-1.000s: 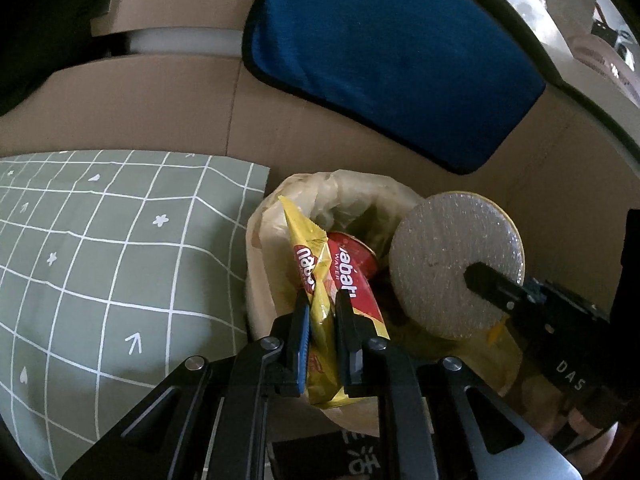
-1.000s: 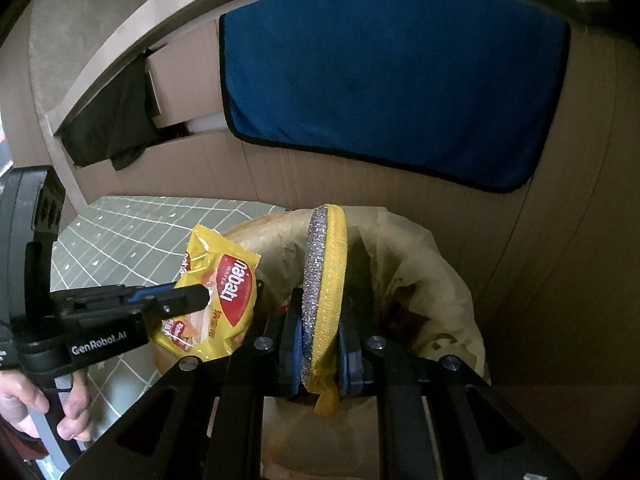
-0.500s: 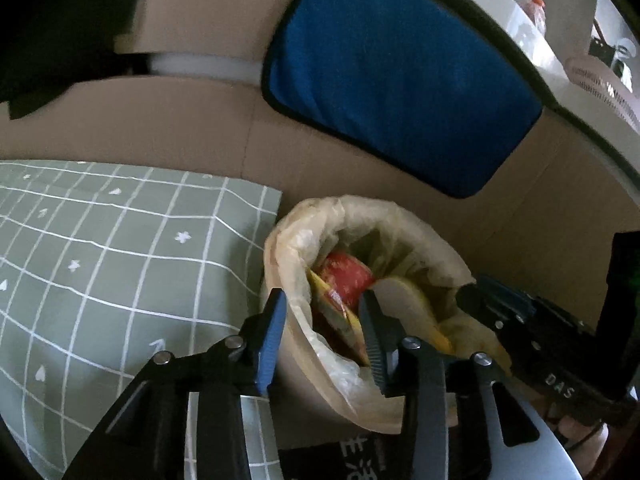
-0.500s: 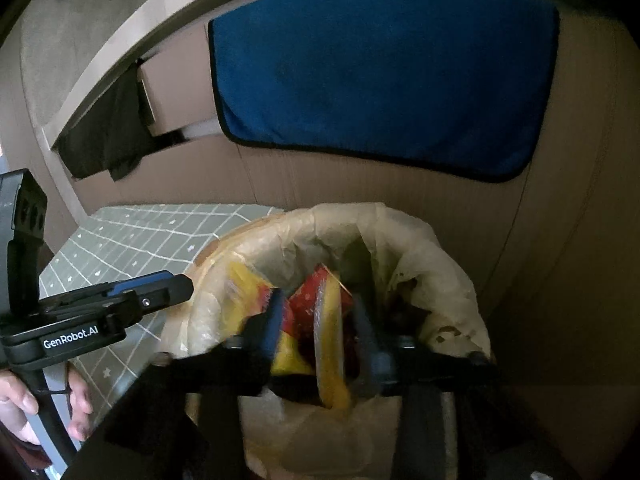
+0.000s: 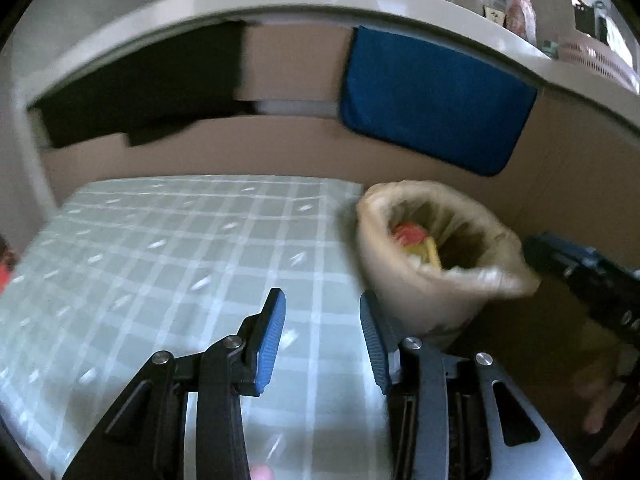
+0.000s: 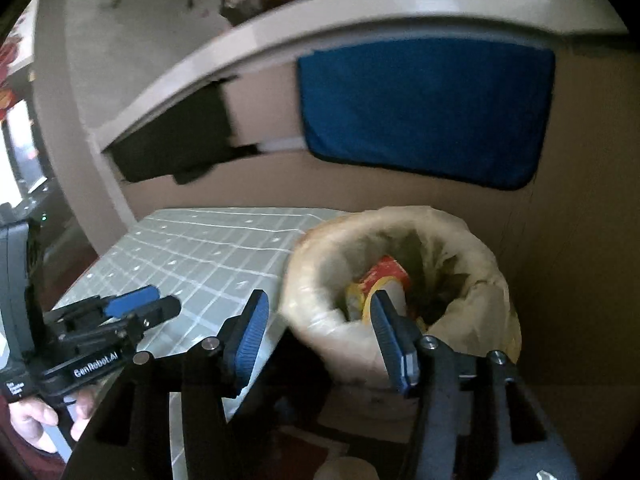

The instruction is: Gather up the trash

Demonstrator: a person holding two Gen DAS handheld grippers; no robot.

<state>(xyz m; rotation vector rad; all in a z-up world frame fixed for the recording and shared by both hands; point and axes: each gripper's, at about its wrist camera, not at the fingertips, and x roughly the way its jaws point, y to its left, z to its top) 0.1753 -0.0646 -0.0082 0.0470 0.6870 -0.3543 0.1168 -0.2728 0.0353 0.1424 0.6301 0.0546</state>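
Green grid-patterned tablecloth (image 5: 168,264) covers the table, brown cardboard wall behind it, both views motion-blurred. Nearest in the left wrist view: left gripper (image 5: 322,336), blue pads spread roughly halfway, nothing between them, only cloth below. Trash bin (image 5: 440,256) with a pale bag liner stands just right of the table edge, ahead and right of the left gripper, apart from it. Red and yellow snack wrapper (image 5: 414,238) lies inside the bin. Right gripper's dark body shows at the right edge of this view, blurred.

Right wrist view: right gripper (image 6: 318,334) jaws wide and opening, empty; the bin's near rim sits between the pads in the frame, contact cannot be told. Wrapper (image 6: 384,276) and a yellow item lie down in the bin beyond the right pad. Only this view shows a hand (image 6: 38,420) gripping the left gripper's handle at far left. Farthest: blue towel (image 6: 424,112) hanging on the cardboard under a white counter edge (image 5: 280,4); the left view alone shows an orange bottle (image 5: 520,12) on top.
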